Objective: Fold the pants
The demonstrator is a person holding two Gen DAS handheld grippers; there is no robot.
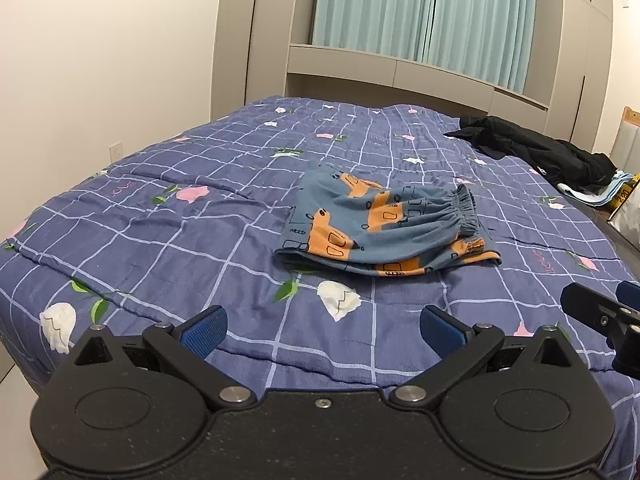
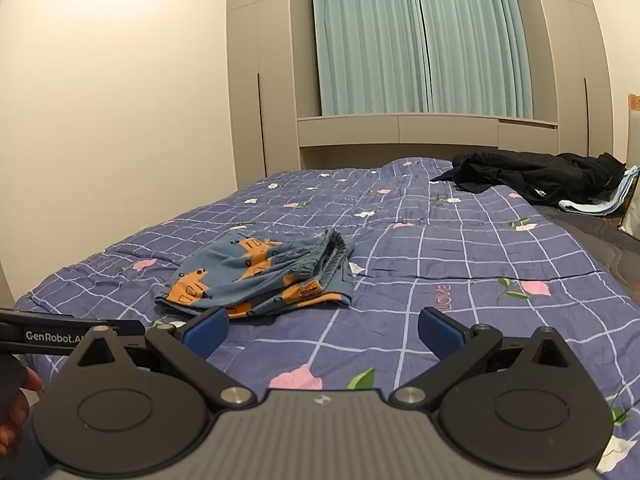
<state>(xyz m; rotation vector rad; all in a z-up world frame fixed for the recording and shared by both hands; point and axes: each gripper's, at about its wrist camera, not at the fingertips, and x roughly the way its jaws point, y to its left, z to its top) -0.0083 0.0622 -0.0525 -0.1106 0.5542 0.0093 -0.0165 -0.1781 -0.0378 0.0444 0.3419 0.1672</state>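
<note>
Pants folded on the bed, both of your grippers off them.

Your left gripper [image 1: 322, 330] hangs near the bed [image 1: 120, 240] edge, fingers spread wide, holding nothing. The pants [image 1: 380, 228] lie mid-bed in a compact bundle, waistband doubled over on top, one layer poking out underneath. Your right gripper [image 2: 322, 330] is likewise spread and empty. Folding looks nearly done; at most, tidy that loose bottom edge.
</note>
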